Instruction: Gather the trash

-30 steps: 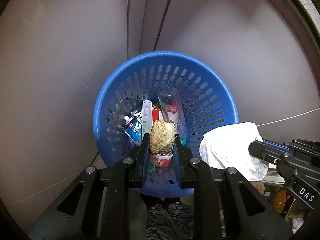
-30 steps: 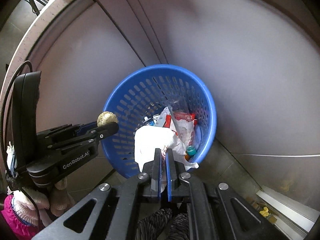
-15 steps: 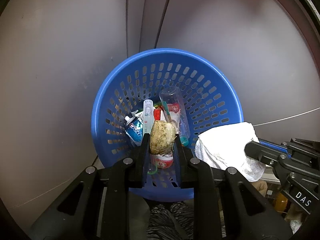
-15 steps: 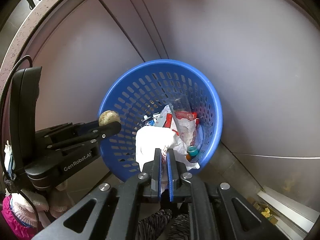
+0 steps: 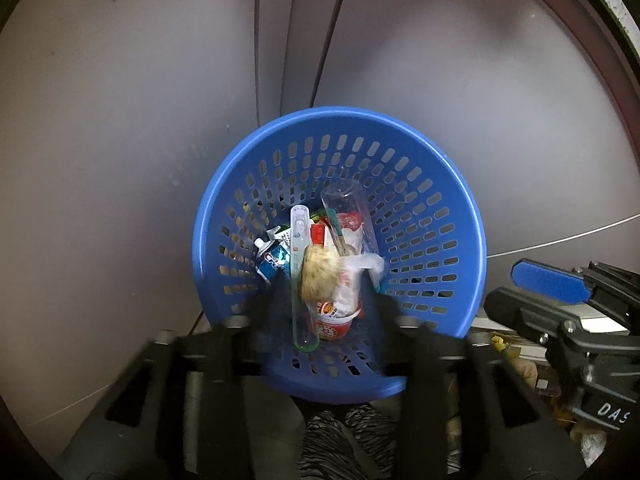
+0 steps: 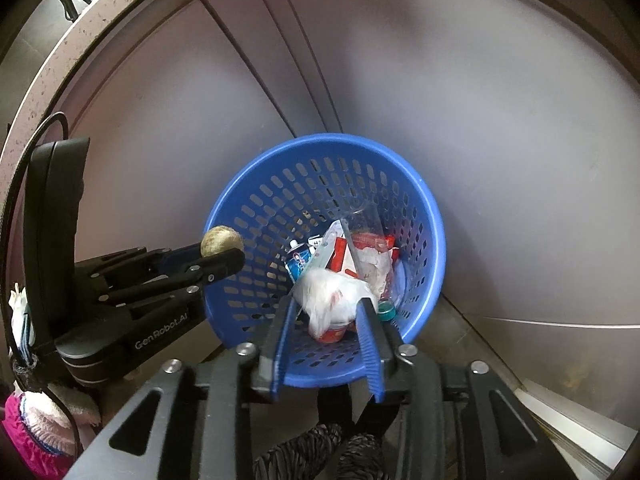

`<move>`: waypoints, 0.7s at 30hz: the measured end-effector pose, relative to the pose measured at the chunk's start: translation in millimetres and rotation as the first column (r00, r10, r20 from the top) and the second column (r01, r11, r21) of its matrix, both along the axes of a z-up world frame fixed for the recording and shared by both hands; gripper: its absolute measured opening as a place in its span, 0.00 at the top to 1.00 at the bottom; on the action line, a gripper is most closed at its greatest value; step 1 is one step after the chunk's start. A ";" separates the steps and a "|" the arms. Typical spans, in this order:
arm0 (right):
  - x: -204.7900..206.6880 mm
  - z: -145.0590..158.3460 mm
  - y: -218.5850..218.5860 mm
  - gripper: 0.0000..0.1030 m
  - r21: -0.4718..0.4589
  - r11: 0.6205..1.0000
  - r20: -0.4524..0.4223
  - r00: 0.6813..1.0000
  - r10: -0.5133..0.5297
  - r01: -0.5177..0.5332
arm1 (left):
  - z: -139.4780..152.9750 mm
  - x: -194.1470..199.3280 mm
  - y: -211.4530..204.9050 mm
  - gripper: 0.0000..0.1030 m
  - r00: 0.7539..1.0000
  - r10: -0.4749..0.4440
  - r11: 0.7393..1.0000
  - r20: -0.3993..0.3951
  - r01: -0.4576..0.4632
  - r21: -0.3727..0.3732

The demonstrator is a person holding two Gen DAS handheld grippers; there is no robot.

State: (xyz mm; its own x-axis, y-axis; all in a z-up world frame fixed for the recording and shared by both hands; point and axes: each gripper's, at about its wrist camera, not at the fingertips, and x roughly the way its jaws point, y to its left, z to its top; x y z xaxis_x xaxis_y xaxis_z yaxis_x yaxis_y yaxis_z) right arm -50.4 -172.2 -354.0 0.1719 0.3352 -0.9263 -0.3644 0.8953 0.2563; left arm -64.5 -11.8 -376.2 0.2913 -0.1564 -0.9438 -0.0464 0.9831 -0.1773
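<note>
The left gripper (image 5: pixel 320 312) stood spread, its jaws having just been opening, pads clear of the beige lump (image 5: pixel 319 272), which hung blurred at twelve o'clock from it over the blue basket (image 5: pixel 460 240). The right gripper (image 6: pixel 328 312) had likewise just parted; the white wad (image 6: pixel 330 296) lay loose between its jaws, above the basket's trash.

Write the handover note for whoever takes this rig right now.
Left tool: jaws just opened, yellowish lump loose between them, above the blue basket.
Right tool: jaws just opened, white wad loose between them, above the same basket.
Done: both pieces released over the basket.
Left: check that both land inside, then look for more trash.
</note>
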 end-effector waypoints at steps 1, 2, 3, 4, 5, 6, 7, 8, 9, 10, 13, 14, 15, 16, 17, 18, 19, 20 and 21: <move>-0.5 1.2 -0.2 0.49 -0.003 1.000 0.005 1.000 -0.001 0.001 | 2.3 -0.9 1.5 0.42 1.000 0.005 1.000 0.009 -0.005 0.007; -1.0 2.3 -0.5 0.45 -0.004 1.000 0.008 1.000 0.000 0.000 | 4.5 -1.5 2.9 0.37 1.000 0.011 1.000 0.017 -0.011 0.014; -1.7 3.6 -0.4 0.44 -0.008 1.000 0.012 1.000 0.001 -0.001 | 6.5 -1.8 4.5 0.37 1.000 0.013 1.000 0.021 -0.014 0.017; -2.3 4.7 -0.2 0.41 -0.012 1.000 0.014 1.000 0.001 -0.001 | 8.0 -1.7 6.0 0.37 1.000 0.014 1.000 0.023 -0.015 0.016; -2.5 5.2 -0.5 0.37 -0.013 1.000 0.013 1.000 0.000 0.000 | 9.3 -1.7 7.8 0.37 1.000 0.016 1.000 0.024 -0.016 0.017; -2.6 5.8 -0.9 0.34 -0.012 1.000 0.014 1.000 -0.003 0.003 | 10.4 -1.7 9.2 0.37 1.000 0.017 1.000 0.025 -0.018 0.020; -3.0 6.9 -1.4 0.31 -0.011 1.000 0.014 1.000 -0.008 0.008 | 11.4 -1.6 9.9 0.37 0.999 0.019 1.000 0.027 -0.019 0.023; -3.1 7.1 -1.8 0.30 -0.014 1.000 0.018 1.000 -0.012 0.012 | 12.7 -2.1 11.0 0.37 0.999 0.019 1.000 0.028 -0.020 0.024; -3.5 7.9 -2.3 0.29 -0.015 1.000 0.017 1.000 -0.016 0.016 | 14.0 -2.5 11.7 0.37 0.999 0.020 0.999 0.028 -0.020 0.025; -4.1 9.0 -2.9 0.27 -0.016 1.000 0.015 1.000 -0.020 0.020 | 16.0 -3.0 12.6 0.37 0.999 0.021 0.999 0.030 -0.022 0.026; -6.7 13.3 -3.5 0.26 -0.022 0.999 0.018 0.999 -0.028 0.029 | 22.4 -4.6 15.5 0.37 0.999 0.029 0.999 0.031 -0.029 0.027; -7.4 15.3 -4.0 0.26 -0.024 0.999 0.020 0.999 -0.030 0.030 | 24.7 -5.1 16.1 0.37 0.999 0.031 0.999 0.032 -0.031 0.024; -8.4 18.1 -4.4 0.26 -0.026 0.999 0.021 0.999 -0.031 0.031 | 26.9 -5.2 15.7 0.37 0.999 0.032 0.999 0.034 -0.033 0.024; -9.3 21.4 -4.9 0.25 -0.027 0.999 0.022 0.999 -0.033 0.033 | 29.7 -5.4 16.5 0.37 0.999 0.032 0.999 0.037 -0.033 0.025; -10.4 23.9 -6.0 0.25 -0.026 0.999 0.023 0.999 -0.034 0.034 | 35.0 -6.2 16.9 0.37 0.999 0.033 0.999 0.042 -0.034 0.025; -11.7 28.6 -7.1 0.25 -0.025 0.999 0.026 0.999 -0.036 0.036 | 39.6 -6.5 16.9 0.37 0.998 0.034 0.999 0.047 -0.035 0.024; -13.0 33.3 -8.0 0.24 -0.024 0.999 0.029 0.999 -0.038 0.039 | 44.2 -7.1 16.7 0.37 0.998 0.034 0.999 0.050 -0.036 0.023; -13.9 37.7 -9.2 0.23 -0.021 0.999 0.031 0.999 -0.040 0.040 | 47.9 -7.0 15.3 0.37 0.998 0.034 0.999 0.055 -0.036 0.021; -15.1 43.6 -10.8 0.22 -0.018 0.999 0.034 0.999 -0.043 0.043 | 54.0 -8.1 15.6 0.37 0.998 0.033 0.999 0.060 -0.034 0.020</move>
State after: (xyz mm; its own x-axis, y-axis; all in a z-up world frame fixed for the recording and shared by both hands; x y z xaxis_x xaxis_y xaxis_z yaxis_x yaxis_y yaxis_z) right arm -65.5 -183.0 -310.4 0.2170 0.3096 -0.9258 -0.3337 0.9148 0.2278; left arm -72.6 3.8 -322.2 0.3518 -0.1256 -0.9276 -0.0696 0.9847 -0.1597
